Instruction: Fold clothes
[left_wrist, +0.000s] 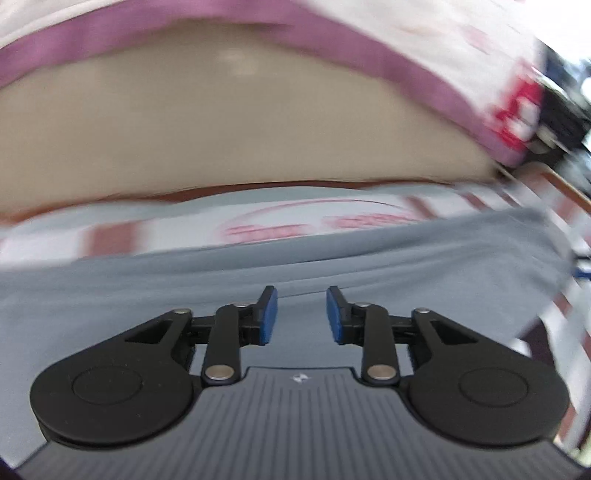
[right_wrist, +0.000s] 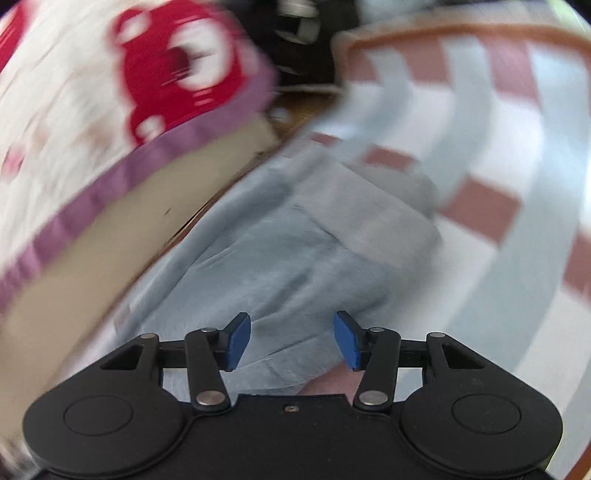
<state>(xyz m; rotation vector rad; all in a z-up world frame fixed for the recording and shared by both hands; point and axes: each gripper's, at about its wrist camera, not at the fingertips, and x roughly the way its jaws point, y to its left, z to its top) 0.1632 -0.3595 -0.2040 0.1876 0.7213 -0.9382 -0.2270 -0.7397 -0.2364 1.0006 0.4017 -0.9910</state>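
Note:
A grey-blue garment (left_wrist: 258, 266) lies on a checked cloth (left_wrist: 110, 236) of white, pale blue and brownish red. In the right wrist view the garment (right_wrist: 295, 251) lies folded and creased in the middle. My left gripper (left_wrist: 301, 314) is open and empty, low over the garment. My right gripper (right_wrist: 291, 341) is open and empty, just above the garment's near edge. Both views are blurred by motion.
A beige mattress side (left_wrist: 221, 129) with purple piping and a white sheet with red prints (right_wrist: 166, 62) rises beyond the garment. The checked cloth (right_wrist: 498, 166) spreads to the right. Dark objects (right_wrist: 306, 33) sit at the far end.

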